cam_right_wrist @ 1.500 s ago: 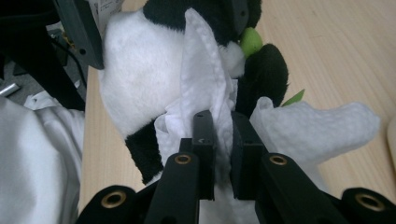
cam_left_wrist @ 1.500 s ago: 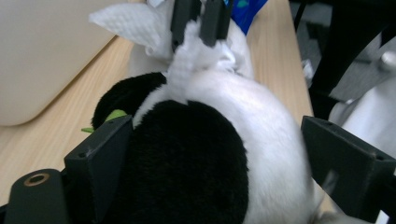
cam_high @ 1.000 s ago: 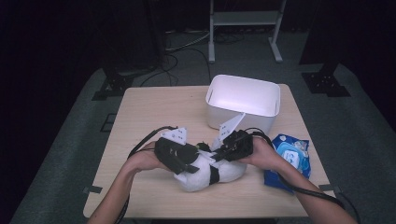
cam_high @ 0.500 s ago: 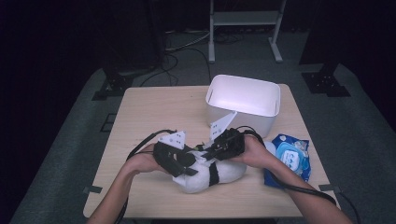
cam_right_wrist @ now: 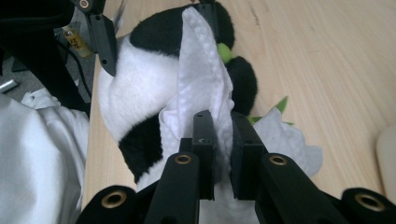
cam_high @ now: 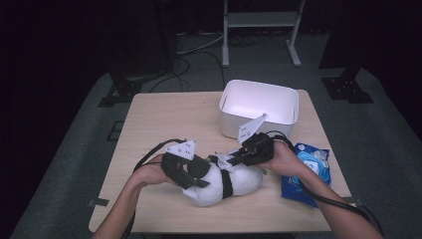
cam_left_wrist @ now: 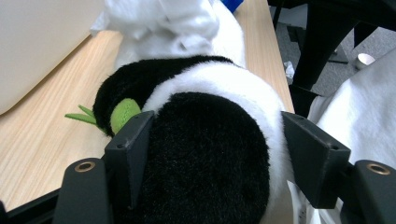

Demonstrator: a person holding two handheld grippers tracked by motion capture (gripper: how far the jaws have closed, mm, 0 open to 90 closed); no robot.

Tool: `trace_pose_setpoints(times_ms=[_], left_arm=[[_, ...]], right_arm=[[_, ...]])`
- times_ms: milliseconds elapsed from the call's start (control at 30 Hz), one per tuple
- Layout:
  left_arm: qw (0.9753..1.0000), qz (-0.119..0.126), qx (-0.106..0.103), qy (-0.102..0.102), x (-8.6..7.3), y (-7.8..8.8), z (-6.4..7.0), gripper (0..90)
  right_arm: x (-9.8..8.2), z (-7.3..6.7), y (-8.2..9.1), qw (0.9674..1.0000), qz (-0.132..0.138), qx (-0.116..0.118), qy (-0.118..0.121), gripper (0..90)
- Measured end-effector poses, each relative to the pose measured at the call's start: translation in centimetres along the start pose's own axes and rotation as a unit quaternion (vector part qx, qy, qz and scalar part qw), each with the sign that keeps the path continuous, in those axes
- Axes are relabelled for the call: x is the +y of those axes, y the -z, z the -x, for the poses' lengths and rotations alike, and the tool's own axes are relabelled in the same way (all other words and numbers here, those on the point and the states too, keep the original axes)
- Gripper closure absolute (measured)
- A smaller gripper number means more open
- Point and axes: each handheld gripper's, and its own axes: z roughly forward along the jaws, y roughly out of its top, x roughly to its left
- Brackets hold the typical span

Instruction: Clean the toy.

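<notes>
So the plush panda [cam_high: 224, 181] is lying on its side at the near edge of the table [cam_high: 164, 119], just in front of the white bin [cam_high: 259, 107]. The left gripper [cam_left_wrist: 210, 140] has just been closing around the panda's black part, basically pinning it so it can't slide. The right gripper [cam_right_wrist: 223, 140] is pinched tight on a white wipe [cam_right_wrist: 203, 79] draped over the fur, looks like for cleaning it. The blue wipe pack [cam_high: 306, 172] sits on the right.

Fluffy plush panda [cam_high: 226, 183], soft textured white wipe [cam_right_wrist: 203, 79], matt wooden table [cam_high: 164, 119]
</notes>
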Motion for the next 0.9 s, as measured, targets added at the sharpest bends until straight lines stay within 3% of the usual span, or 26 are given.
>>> trace_pose_setpoints(times_ms=[333,767,900], left_arm=[[1.0,0.004,-0.001,-0.009,-0.2,0.1,0.1,29.3],[1.0,0.0,-0.003,-0.008,0.2,0.0,0.1,28.1],[0.9999,-0.01,-0.006,-0.001,0.7,0.0,0.1,22.1]], right_arm=[[-1.5,1.1,1.8,0.9995,0.009,-0.018,-0.027,81.5],[-3.0,0.7,1.9,0.9988,0.02,-0.001,-0.045,81.6],[-3.2,0.5,1.8,0.9988,0.021,0.0,-0.044,81.6]])
